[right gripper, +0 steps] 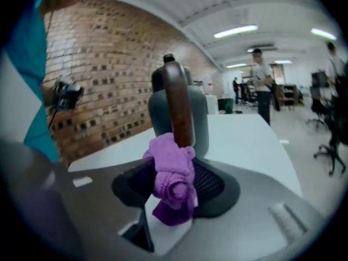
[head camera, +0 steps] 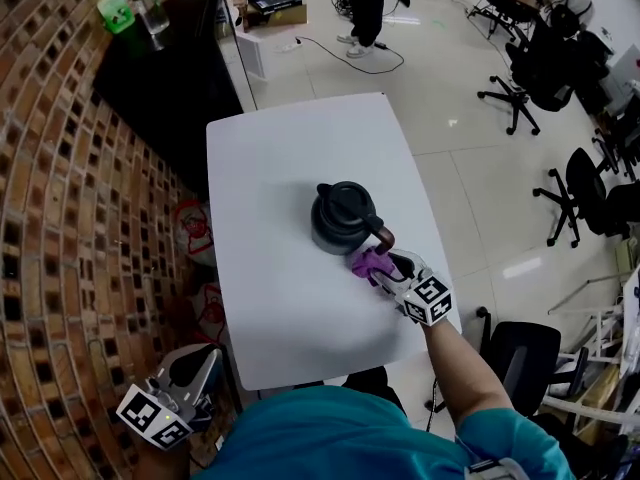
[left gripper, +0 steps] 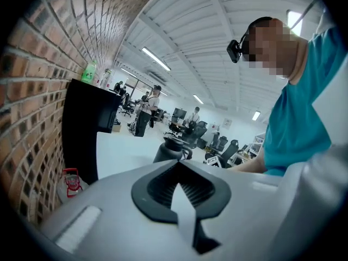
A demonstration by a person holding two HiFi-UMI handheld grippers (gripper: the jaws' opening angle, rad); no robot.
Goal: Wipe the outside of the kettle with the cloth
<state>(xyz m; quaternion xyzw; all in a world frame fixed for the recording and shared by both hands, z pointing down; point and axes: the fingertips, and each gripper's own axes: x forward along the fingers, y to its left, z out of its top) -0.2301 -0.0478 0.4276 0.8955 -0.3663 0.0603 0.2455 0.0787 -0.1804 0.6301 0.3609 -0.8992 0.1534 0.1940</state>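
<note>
My right gripper [right gripper: 175, 193] is clamped on the bunched purple knitted cloth [right gripper: 172, 170], pressing it to the foot of the dark grey kettle's [head camera: 340, 218] curved brown handle [right gripper: 178, 99]; the wad hides where handle meets body. The kettle stands mid white table [head camera: 290, 148]. My left gripper [left gripper: 179, 194], jaws closed on nothing, hangs low beside the brick wall [head camera: 60, 218].

R gripper [head camera: 390, 272] reached fwd, jaws clamped on cloth [head camera: 366, 262]. L gripper [head camera: 193, 370] held low, jaws together, empty.
</note>
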